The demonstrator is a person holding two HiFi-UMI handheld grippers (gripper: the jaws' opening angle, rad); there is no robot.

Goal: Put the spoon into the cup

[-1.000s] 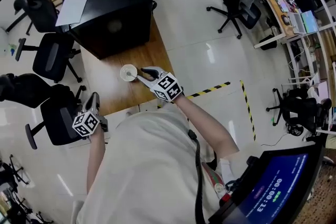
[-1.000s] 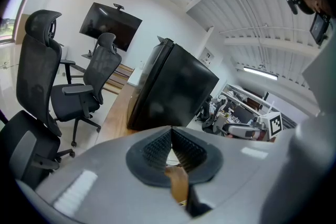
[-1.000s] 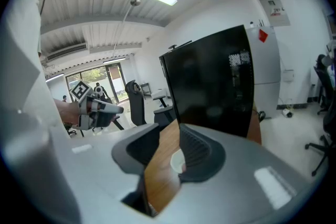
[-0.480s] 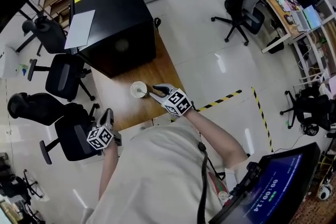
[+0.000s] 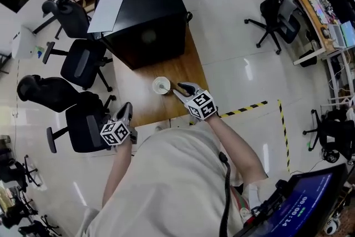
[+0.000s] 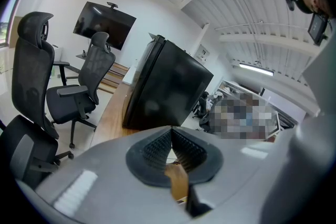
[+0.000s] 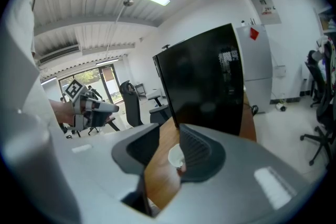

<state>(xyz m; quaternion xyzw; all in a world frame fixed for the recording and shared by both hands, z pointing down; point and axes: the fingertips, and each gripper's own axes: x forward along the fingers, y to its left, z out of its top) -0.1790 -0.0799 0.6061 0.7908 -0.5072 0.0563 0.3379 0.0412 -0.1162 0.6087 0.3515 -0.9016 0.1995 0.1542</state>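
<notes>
A small white cup (image 5: pixel 161 85) stands on the wooden table (image 5: pixel 138 100); the right gripper view shows the cup (image 7: pixel 175 155) just beyond the jaws. A brown spoon (image 5: pixel 176 87) reaches from the cup's rim toward my right gripper (image 5: pixel 182 89), and its reddish end (image 7: pixel 181 168) shows beside the right pad. My right gripper (image 7: pixel 169 136) stands open, with bare table showing between the jaws. My left gripper (image 5: pixel 126 114) hangs off the table's near left corner, its jaws (image 6: pixel 171 134) shut on nothing.
A big black cabinet (image 5: pixel 147 14) with a sheet of paper (image 5: pixel 113 13) on top stands on the table's far end. Office chairs (image 5: pixel 83 64) crowd the left side, one (image 5: pixel 83 129) under my left gripper. Yellow-black tape (image 5: pixel 244 110) marks the floor at right.
The head camera has shifted, so everything sits lower and further right in the picture. Both grippers keep their places relative to the table and cup.
</notes>
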